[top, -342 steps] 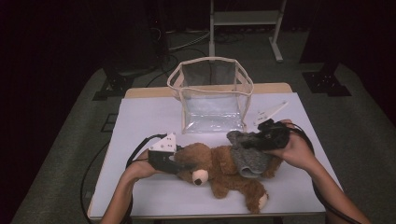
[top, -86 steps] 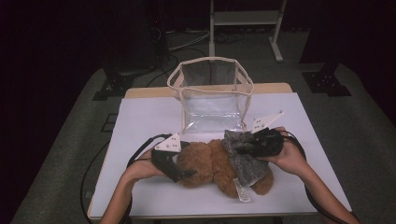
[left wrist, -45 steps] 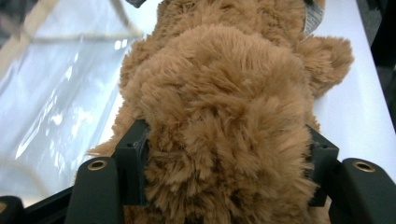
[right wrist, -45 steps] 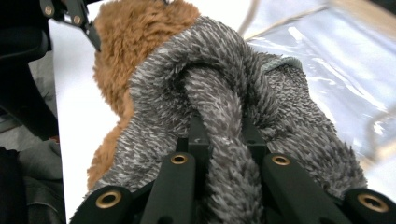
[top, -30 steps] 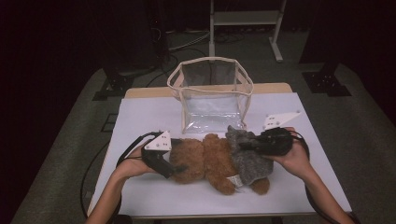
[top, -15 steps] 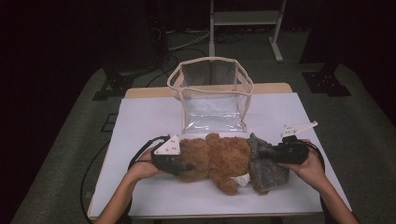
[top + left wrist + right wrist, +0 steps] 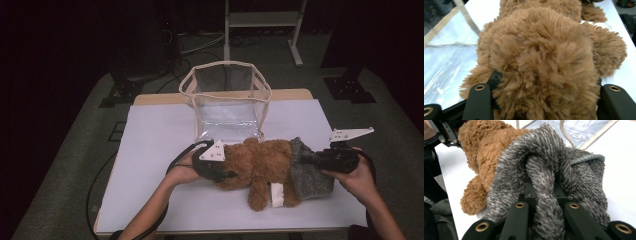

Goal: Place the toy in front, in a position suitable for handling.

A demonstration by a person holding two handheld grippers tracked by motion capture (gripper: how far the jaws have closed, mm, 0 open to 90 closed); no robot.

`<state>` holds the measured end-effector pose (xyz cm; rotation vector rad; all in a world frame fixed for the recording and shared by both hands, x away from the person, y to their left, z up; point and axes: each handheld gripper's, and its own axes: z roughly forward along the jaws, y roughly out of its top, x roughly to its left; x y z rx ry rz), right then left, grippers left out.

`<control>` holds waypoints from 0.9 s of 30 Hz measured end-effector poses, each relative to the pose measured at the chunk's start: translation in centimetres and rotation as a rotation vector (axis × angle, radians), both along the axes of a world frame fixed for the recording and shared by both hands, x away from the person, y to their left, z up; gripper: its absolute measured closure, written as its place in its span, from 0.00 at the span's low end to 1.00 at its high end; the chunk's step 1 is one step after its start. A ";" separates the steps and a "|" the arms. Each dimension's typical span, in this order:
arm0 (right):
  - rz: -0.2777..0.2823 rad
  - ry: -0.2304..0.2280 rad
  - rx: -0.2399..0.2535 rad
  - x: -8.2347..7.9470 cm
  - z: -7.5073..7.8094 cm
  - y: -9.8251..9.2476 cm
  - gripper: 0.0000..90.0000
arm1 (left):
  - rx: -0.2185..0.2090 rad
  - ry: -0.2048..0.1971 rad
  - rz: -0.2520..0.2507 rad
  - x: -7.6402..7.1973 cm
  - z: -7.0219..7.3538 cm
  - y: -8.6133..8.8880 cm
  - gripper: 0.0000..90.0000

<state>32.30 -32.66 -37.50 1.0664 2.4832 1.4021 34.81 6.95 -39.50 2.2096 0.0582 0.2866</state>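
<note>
The bear (image 7: 260,165) lies mid-surface, at six o'clock from the bag (image 7: 227,102). The left claw (image 7: 222,175), jaws just closing, pinches its head; the right claw (image 7: 305,159) pinches the grey garment (image 7: 310,177). Pull toward three o'clock, anchoring the head firmly.

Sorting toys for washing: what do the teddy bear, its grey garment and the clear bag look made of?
Teddy bear: brown plush, long shaggy pile. Grey garment: fuzzy knit or fleece, apparently, mottled fibres. Clear bag: glossy see-through plastic, likely vinyl, with beige fabric edging.
</note>
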 end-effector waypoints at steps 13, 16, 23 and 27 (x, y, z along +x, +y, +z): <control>0.170 0.018 -0.044 1.3 -3.1 8.2 0.88 | 0.051 0.025 0.102 -1.1 1.0 8.1 0.26; 0.142 0.004 -0.034 1.1 -1.9 7.2 0.89 | 0.005 0.025 0.105 -1.2 0.4 8.3 0.24; 0.205 -0.098 -0.062 2.0 3.6 10.5 0.89 | -0.038 0.034 0.092 -1.2 -0.1 8.1 0.28; 0.278 -0.095 -0.146 3.8 3.5 15.5 0.88 | -0.039 0.012 0.092 -1.5 -0.2 8.3 0.28</control>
